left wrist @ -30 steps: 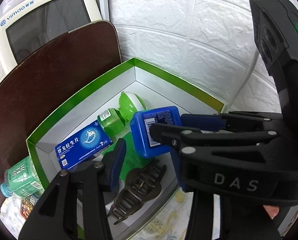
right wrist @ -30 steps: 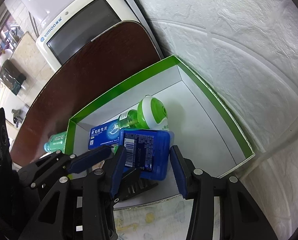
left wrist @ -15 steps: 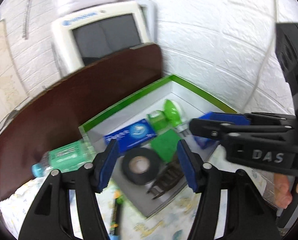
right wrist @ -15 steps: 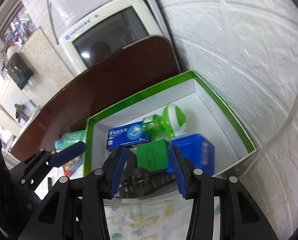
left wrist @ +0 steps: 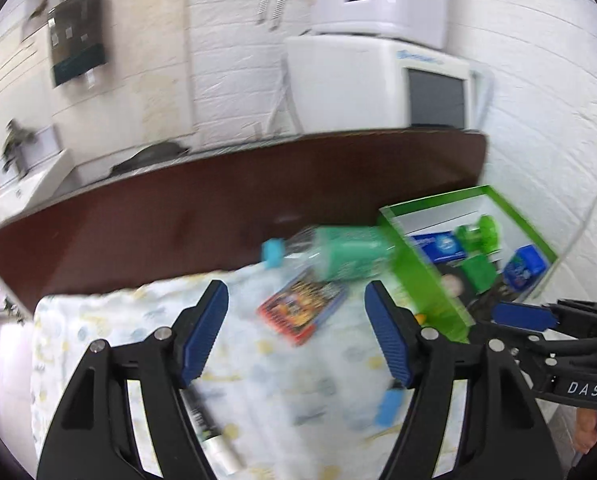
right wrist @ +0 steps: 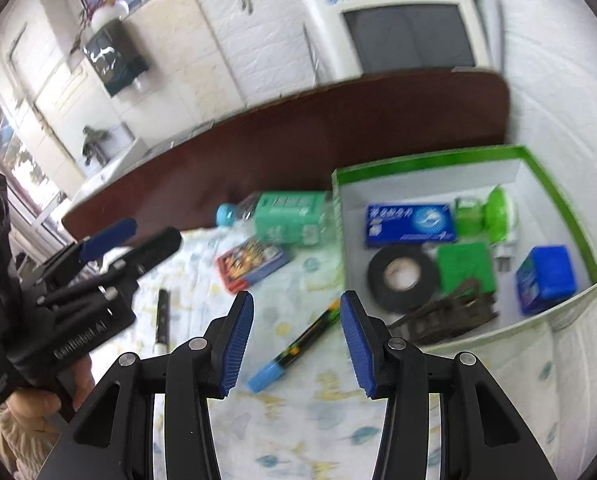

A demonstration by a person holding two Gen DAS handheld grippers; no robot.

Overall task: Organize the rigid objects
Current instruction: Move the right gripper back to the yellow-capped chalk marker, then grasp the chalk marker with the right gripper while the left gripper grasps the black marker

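A green-rimmed white box (right wrist: 560, 196) (left wrist: 426, 276) stands at the right and holds a blue case (right wrist: 546, 280) (left wrist: 524, 268), a blue medicine carton (right wrist: 410, 224), a green round bottle (right wrist: 494, 216), black tape (right wrist: 402, 276), a green card and a dark hair claw (right wrist: 446, 316). On the patterned cloth lie a red card pack (right wrist: 250, 264) (left wrist: 302, 308), a green water bottle (right wrist: 282, 212) (left wrist: 338, 252), a blue-capped marker (right wrist: 294, 348) and a black pen (right wrist: 162, 316) (left wrist: 210, 428). My left gripper (left wrist: 296, 332) is open and empty above the cloth. My right gripper (right wrist: 296, 340) is open and empty above the marker.
A dark brown board (right wrist: 298, 136) stands behind the cloth. A white monitor (right wrist: 406, 28) sits behind it by the white textured wall (right wrist: 578, 80). A white cable (left wrist: 590, 208) hangs by the box.
The right gripper let go of the blue case, which now lies in the box. Both grippers pulled back and swung left away from the box, over the cloth.
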